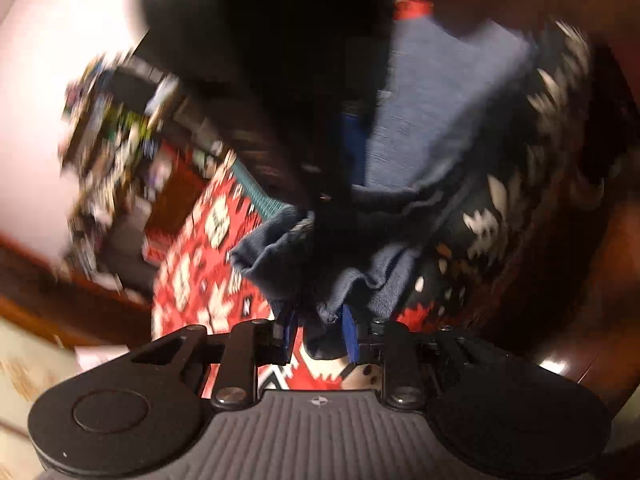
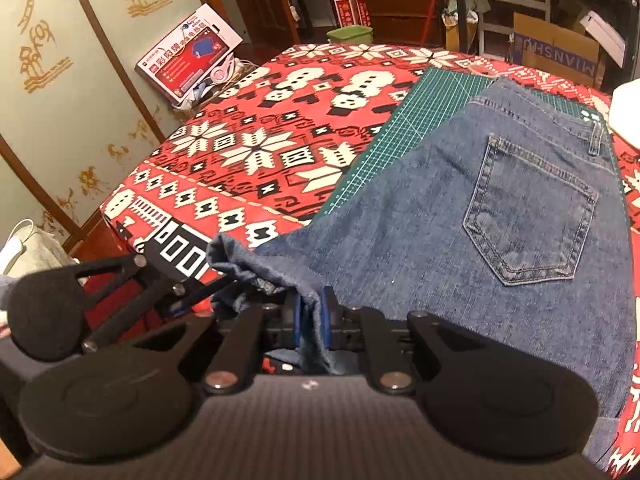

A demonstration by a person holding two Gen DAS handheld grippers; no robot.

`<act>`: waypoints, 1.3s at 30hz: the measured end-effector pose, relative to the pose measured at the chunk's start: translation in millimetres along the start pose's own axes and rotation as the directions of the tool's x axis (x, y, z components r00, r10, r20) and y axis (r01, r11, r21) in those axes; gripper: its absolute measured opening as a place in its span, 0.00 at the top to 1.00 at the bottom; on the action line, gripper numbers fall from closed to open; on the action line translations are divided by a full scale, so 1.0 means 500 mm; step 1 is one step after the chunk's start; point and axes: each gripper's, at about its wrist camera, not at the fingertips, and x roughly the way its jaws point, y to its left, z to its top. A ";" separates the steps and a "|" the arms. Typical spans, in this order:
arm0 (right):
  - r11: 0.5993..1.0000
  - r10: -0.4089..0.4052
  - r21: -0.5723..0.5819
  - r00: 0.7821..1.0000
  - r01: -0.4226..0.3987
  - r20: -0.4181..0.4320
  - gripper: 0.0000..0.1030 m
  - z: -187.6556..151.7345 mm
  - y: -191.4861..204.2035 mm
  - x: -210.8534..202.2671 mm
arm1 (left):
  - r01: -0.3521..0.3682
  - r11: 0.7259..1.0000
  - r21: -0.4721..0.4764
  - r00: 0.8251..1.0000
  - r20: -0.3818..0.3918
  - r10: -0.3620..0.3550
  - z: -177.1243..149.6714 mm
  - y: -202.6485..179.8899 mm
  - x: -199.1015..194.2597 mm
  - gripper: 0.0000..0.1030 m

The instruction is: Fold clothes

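Colours and Patterns

Blue denim jeans (image 2: 500, 216) with tan stitching, ahead and right of the right gripper (image 2: 311, 320), whose pads are blue on black arms. Red tablecloth (image 2: 256, 128) ahead, patterned with white and black snowflakes and snowmen. Dark green gridded cutting mat (image 2: 404, 120) beneath. Ahead of the left gripper (image 1: 318, 330), blurred, seemingly navy cloth.

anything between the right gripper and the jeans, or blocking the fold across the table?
Nothing visible. The right gripper is already shut on a bunch of the jeans. Beyond them only the flat green mat and bare tablecloth show.
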 end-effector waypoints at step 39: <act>0.974 -0.072 0.214 0.997 0.077 -0.032 0.94 0.009 -0.066 0.073 | -0.109 0.989 0.100 0.993 0.052 0.105 -0.031 0.006 0.013 0.94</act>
